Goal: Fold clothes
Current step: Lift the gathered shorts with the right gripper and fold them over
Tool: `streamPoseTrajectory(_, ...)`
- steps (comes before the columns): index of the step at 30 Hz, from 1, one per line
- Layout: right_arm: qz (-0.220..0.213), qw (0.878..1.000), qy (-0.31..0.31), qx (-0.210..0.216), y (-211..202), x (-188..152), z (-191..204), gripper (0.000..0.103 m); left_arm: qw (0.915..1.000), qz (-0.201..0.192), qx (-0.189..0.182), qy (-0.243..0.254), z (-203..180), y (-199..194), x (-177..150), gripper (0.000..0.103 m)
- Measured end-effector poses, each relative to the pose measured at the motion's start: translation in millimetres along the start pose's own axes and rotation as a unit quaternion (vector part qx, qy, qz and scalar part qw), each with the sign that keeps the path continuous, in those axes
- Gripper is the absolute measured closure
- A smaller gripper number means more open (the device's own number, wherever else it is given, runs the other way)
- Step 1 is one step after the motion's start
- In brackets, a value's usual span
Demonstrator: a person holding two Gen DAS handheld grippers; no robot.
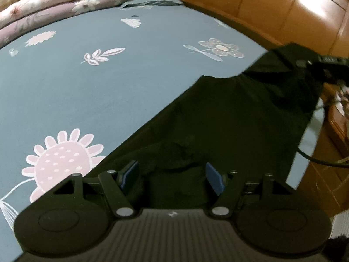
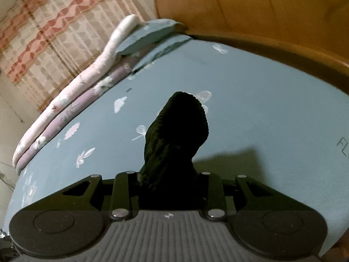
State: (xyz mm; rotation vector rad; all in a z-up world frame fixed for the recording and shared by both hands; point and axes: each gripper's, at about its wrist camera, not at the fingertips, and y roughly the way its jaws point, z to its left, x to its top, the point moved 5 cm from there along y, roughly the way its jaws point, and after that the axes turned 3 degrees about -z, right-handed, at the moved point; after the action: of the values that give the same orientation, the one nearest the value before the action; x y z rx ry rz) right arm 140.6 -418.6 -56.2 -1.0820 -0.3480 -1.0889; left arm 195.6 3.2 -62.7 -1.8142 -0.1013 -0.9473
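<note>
A black garment [image 1: 229, 120] lies spread over the right part of the blue flowered bed sheet [image 1: 109, 83]. My left gripper [image 1: 172, 175] hovers over its near edge, open, its blue pads [image 1: 214, 180] wide apart with a small hump of cloth between them. At the garment's far right corner, a dark device that looks like my right gripper [image 1: 322, 65] lifts the cloth. In the right wrist view, my right gripper [image 2: 172, 174] is shut on a ribbed black piece of the garment [image 2: 176, 131], which sticks up and hides the fingertips.
Folded pink and purple quilts [image 2: 72, 109] and a blue pillow [image 2: 148, 35] lie along the far side of the bed. Orange wooden panels [image 1: 283, 11] border the bed on the right. A black cable [image 1: 316, 159] hangs off the right edge. A curtain [image 2: 54, 21] stands behind.
</note>
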Motion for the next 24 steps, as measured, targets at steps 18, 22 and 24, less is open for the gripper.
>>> streamPoseTrajectory(18, -0.022, 0.992, -0.126, 0.003, -11.2, -52.9, 148.0, 0.068, 0.9929, -0.043, -0.080, 0.078, 37.2, -43.4, -76.9, 0.033)
streamPoseTrajectory(22, -0.017, 0.988, -0.154, 0.009, -11.4, -67.0, 181.2, 0.068, 0.9900, -0.055, -0.092, 0.092, 43.6, -55.6, -87.0, 0.032)
streamPoseTrajectory(24, -0.016, 0.986, -0.168, 0.011, -12.3, -72.9, 198.2, 0.068, 0.9892, -0.063, -0.095, 0.092, 48.7, -61.8, -90.7, 0.032)
